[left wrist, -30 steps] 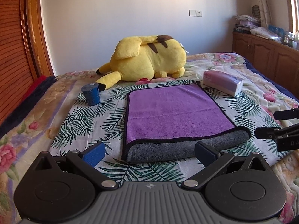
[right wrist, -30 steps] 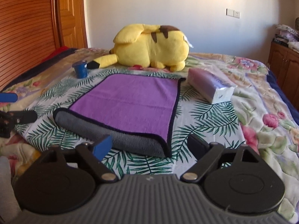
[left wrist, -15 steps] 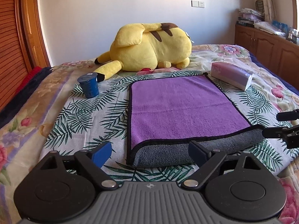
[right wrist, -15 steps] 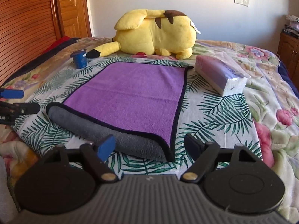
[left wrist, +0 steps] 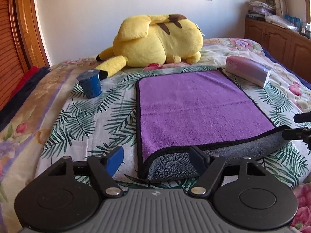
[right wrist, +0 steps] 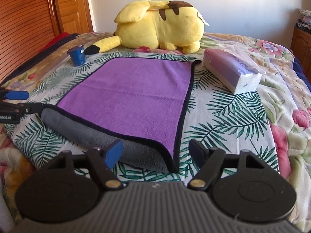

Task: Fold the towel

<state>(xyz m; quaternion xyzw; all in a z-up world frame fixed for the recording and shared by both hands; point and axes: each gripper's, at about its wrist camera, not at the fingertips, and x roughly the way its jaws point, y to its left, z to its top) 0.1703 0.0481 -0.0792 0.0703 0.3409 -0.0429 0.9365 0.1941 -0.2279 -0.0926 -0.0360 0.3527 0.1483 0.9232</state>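
Note:
A purple towel (left wrist: 194,104) with black trim and a grey underside lies folded once on the bed; it also shows in the right wrist view (right wrist: 136,89). Its grey fold edge (left wrist: 213,155) faces me. My left gripper (left wrist: 157,157) is open, its fingers either side of the towel's near left corner, just short of it. My right gripper (right wrist: 155,151) is open, its fingers either side of the near right corner (right wrist: 171,155). Each gripper's fingers (left wrist: 297,132) show at the edge of the other's view.
A yellow plush toy (left wrist: 155,38) lies behind the towel. A blue cup (left wrist: 90,85) stands left of it, a tissue pack (left wrist: 248,71) to the right. The bed has a leaf and flower cover (left wrist: 87,120). A wooden cabinet (left wrist: 281,42) stands at right.
Both grippers have moved forward and lower toward the towel's near fold corners. Both stay open. The towel has not moved.

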